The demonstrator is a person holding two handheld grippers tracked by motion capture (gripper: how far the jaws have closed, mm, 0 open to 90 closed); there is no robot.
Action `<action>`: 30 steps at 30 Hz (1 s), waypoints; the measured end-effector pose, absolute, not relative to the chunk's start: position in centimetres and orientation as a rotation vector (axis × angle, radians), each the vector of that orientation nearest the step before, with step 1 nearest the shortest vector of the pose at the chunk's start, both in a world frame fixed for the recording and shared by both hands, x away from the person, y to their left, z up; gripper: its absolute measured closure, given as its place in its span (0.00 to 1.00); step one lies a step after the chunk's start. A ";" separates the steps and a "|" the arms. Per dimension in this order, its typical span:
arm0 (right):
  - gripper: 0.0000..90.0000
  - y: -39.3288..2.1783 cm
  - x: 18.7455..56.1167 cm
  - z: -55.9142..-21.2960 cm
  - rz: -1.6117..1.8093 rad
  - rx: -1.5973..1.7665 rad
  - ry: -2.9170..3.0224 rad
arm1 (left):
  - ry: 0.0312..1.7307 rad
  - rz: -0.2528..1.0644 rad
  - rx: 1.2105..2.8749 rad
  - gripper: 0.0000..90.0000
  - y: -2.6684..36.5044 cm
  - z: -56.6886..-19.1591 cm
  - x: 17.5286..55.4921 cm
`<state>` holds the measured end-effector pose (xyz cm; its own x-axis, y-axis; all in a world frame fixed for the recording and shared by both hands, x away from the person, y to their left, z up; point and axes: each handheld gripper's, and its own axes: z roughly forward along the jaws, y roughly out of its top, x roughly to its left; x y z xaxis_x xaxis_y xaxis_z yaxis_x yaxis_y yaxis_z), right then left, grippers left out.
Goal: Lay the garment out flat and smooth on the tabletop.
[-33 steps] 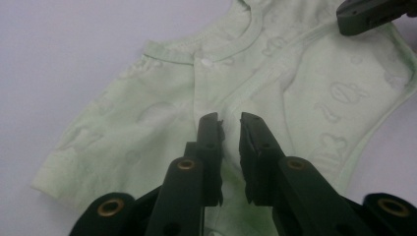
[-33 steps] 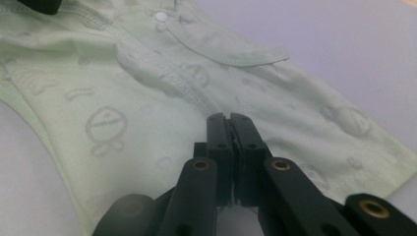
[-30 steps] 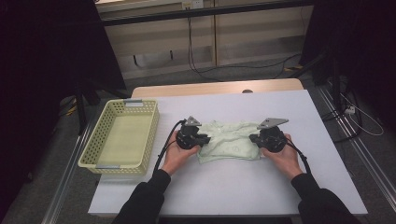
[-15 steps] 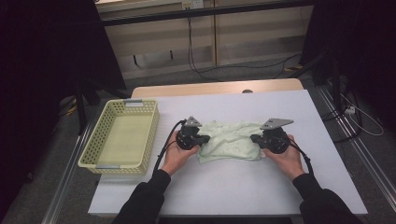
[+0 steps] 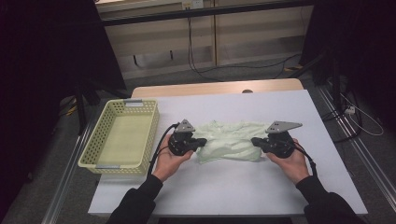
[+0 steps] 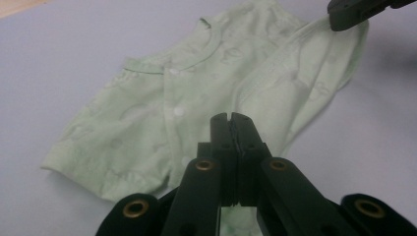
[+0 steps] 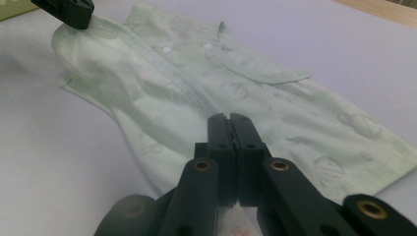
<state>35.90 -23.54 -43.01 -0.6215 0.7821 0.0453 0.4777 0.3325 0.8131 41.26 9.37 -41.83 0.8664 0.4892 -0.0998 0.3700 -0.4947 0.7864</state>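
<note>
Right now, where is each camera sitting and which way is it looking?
High view: above the person's side, looking forward and down at the table, basket, shirt; forearms, hands, left gripper, right gripper show.
Left gripper view: rides the left gripper, looking along its shut jaws across the shirt.
Right gripper view: rides the right gripper, facing the shirt from the opposite side.
Shared: both gripper views show the shirt and the other gripper's tip.

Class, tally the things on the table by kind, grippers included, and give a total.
Shirt: 1
Basket: 1
Grippers: 2, left gripper and right gripper
Total: 4
</note>
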 end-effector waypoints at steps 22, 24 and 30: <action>0.98 -23.4 30.8 -44.0 1.165 1.031 2.388 | 0.490 0.104 2.245 0.99 10.3 -43.7 36.1; 0.97 -23.2 30.5 -44.0 1.131 1.004 2.413 | 0.493 0.107 2.247 0.99 10.5 -43.8 35.8; 0.95 -22.9 29.5 -44.5 1.095 0.977 2.473 | 0.490 0.114 2.260 0.99 10.8 -44.3 35.4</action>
<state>29.51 -22.87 -44.52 -0.7379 0.6743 0.0282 0.4740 0.4880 0.7329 35.36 10.80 -44.27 0.9208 0.3827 -0.0749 0.3102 -0.6024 0.7354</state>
